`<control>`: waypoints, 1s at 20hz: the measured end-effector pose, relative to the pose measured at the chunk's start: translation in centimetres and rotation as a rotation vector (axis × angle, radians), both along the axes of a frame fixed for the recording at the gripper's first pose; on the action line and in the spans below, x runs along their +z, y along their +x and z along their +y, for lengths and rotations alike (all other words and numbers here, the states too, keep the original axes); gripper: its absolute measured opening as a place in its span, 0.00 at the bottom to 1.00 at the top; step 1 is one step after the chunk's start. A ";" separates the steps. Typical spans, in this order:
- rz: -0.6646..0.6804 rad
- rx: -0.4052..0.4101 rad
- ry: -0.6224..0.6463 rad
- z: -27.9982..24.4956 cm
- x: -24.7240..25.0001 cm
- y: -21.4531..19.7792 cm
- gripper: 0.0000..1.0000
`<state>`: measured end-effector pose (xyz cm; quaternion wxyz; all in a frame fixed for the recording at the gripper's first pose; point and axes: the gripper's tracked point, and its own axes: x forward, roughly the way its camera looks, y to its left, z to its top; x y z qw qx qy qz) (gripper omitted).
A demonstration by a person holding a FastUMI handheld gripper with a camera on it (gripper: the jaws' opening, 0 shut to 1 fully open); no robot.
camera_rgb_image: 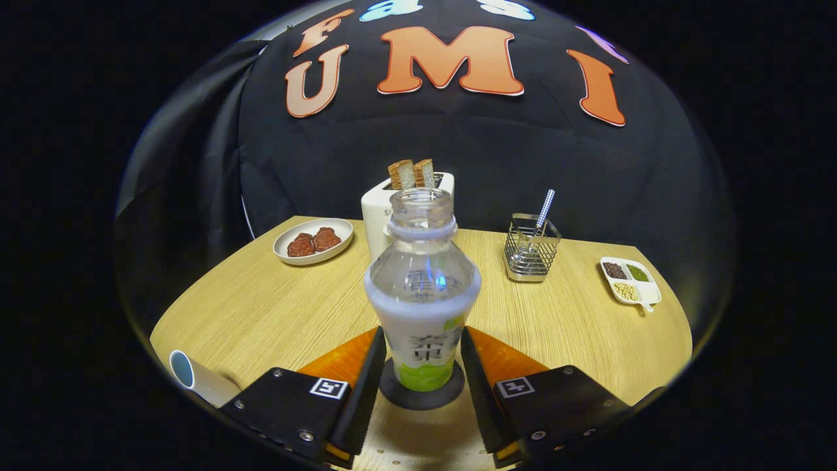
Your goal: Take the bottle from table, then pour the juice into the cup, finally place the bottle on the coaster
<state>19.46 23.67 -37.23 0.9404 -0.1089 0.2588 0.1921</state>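
An uncapped clear bottle [422,288] with a white and green label stands upright on a dark round coaster [422,396] on the wooden table [261,307]. My gripper [423,333] has one finger on each side of the bottle's lower body. Both fingertips lie against the label, so the gripper is shut on the bottle. The upper part of the bottle looks clear. A white cup [196,379] with a blue inside sits to the left of the left finger, near the table's front edge.
Right behind the bottle is a white toaster [376,216] holding two bread slices. A plate [312,241] with brown food lies at the back left. A wire holder [531,252] with a straw stands at the back right, and a divided dish [631,281] of beans lies further right.
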 end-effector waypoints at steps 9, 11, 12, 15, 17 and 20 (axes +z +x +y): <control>-0.043 -0.028 -0.004 -1.4 4.6 -3.7 0.97; -0.056 -0.056 -0.025 -2.7 6.8 -4.9 0.97; -0.068 -0.070 -0.032 -3.2 8.0 -5.6 0.97; -0.126 -0.105 -0.009 -4.1 13.4 -7.3 0.97; -0.165 -0.143 -0.009 -5.2 16.6 -8.5 0.97; -0.208 -0.207 -0.044 -6.8 21.0 -10.7 0.97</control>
